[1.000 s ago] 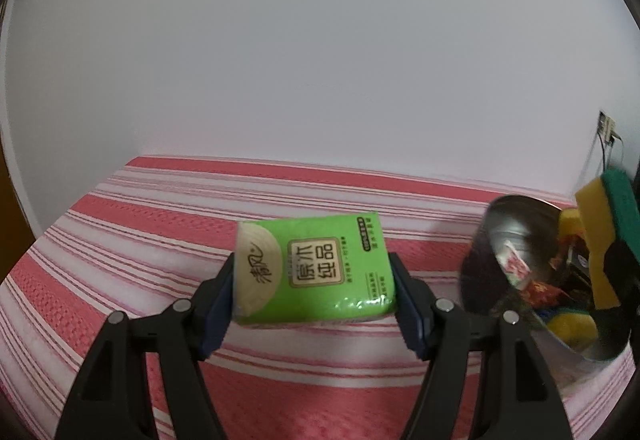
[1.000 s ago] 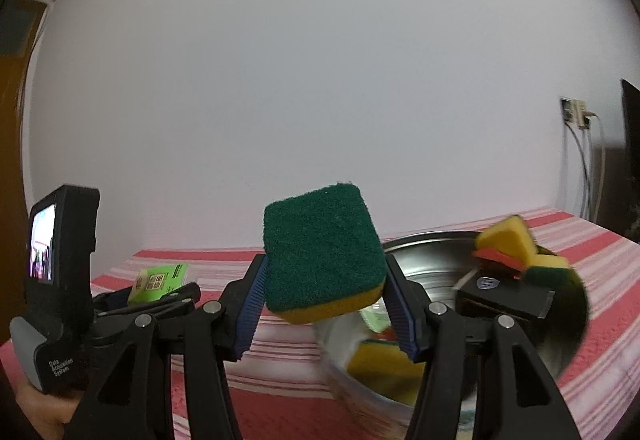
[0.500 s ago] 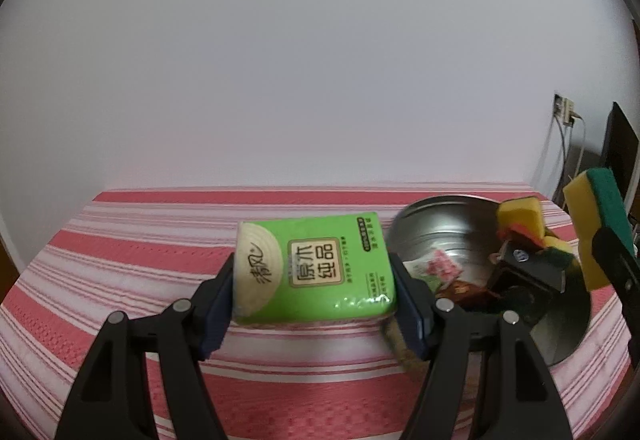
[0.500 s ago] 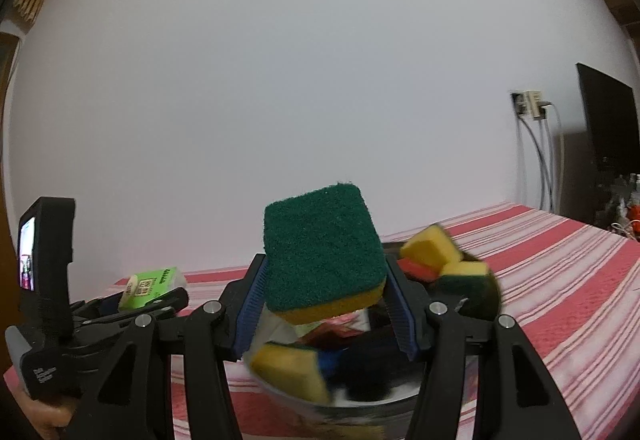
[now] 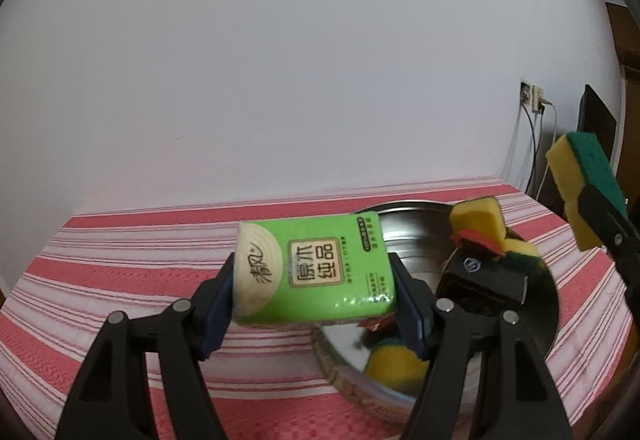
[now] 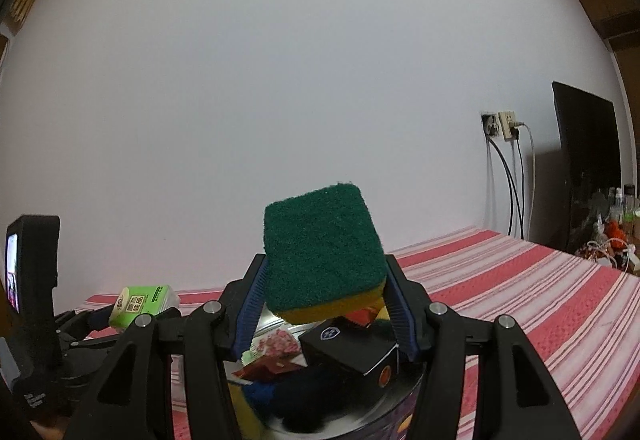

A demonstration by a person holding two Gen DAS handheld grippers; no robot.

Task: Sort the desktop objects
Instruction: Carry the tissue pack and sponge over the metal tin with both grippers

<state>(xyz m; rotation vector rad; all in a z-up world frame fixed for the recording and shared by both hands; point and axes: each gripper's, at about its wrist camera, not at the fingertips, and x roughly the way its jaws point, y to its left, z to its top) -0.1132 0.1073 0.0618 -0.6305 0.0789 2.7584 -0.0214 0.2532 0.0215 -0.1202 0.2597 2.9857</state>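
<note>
- Left hand-held gripper (image 5: 314, 292) is clamped on a green tissue pack (image 5: 314, 268), pads pressed against both its short ends, pack lifted clear of the striped cloth.
- The pack sits tilted, printed face toward the camera, hanging just in front of the near-left rim of the steel bowl (image 5: 404, 224).
- Right hand-held gripper (image 6: 324, 304) is squeezed on a sponge (image 6: 322, 246), dark green scouring side up, yellow foam underneath, held in the air above the bowl.
- From the left wrist view that same sponge shows at the far right edge, raised over the bowl's right side.
- Inside the bowl: a black box (image 5: 486, 274) leaning against the wall, two more yellow sponges (image 5: 478, 218) stacked at the back, another yellow one (image 5: 394, 362) low at the front, and a flower-printed packet (image 6: 276, 346).
- The bowl stands on the bench (image 5: 120, 264), which is covered in red-and-white stripes.
- Behind, a plain white wall with a socket (image 6: 500, 124) and cables hanging down.
</note>
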